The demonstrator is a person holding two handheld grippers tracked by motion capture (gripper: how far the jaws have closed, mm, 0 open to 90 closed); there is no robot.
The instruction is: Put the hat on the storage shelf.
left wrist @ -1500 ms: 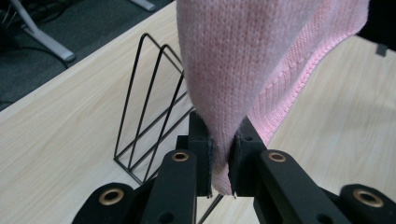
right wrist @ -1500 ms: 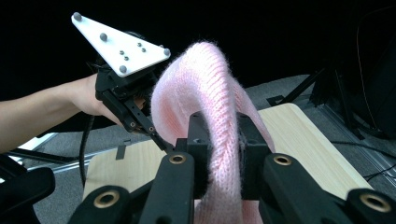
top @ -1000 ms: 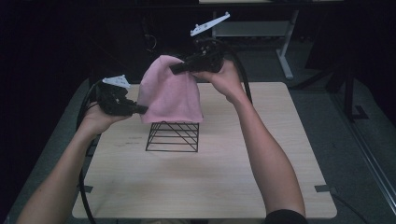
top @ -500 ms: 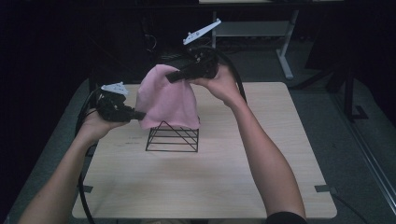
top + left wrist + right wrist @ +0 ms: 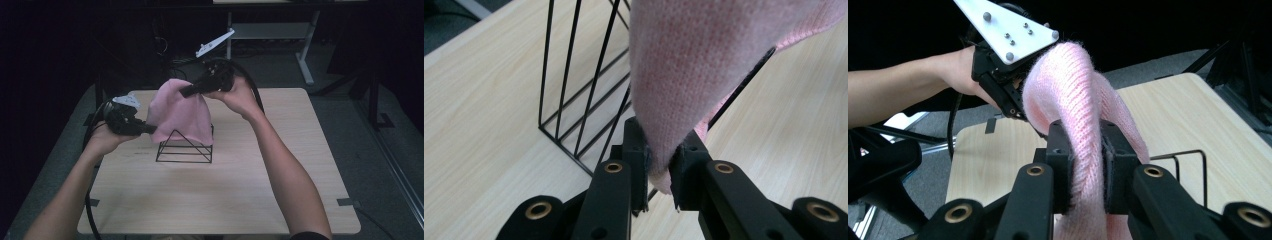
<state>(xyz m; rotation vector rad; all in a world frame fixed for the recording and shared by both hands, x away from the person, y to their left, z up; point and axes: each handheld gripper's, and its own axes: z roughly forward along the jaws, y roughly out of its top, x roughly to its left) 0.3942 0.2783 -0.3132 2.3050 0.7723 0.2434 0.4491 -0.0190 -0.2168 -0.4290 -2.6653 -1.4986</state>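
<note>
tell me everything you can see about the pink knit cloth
The pink knit cloth is soft, fuzzy wool-like fabric with a fine ribbed weave. It is held up above the table, draped in folds over the black wire rack, hiding the rack's top. The right gripper pinches a bunched fold near the cloth's top, and the left gripper clamps its lower left edge. From the gripper views, one rack wire runs under the hanging fabric. Its full shape cannot be told.
</note>
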